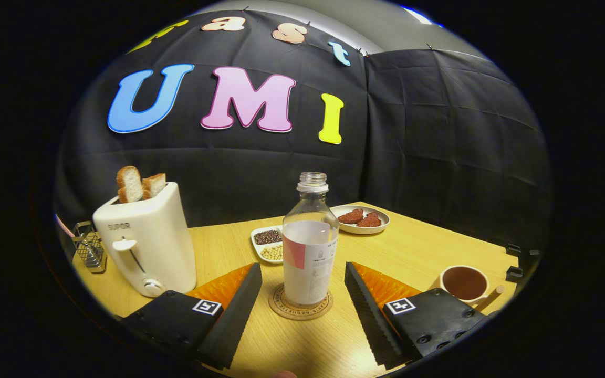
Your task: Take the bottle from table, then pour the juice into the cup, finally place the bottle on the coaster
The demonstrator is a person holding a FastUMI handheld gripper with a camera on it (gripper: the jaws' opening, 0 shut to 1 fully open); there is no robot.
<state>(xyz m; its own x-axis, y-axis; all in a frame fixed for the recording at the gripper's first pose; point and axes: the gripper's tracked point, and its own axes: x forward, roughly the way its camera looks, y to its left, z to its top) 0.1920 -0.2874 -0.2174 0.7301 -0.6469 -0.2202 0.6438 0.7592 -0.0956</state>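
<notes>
While gripper (302,281) gapes | bottle (310,247) between fingers, seemingly untouched, on coaster (281,311)

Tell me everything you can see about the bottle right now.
The bottle is clear plastic by the look of it, with a narrow threaded neck and no cap on. A pale label with a reddish patch wraps its lower body; I cannot tell any liquid level. It stands upright on the round coaster on the wooden table. The hand-held gripper is open, a finger on each side of the bottle, neither touching it.
</notes>
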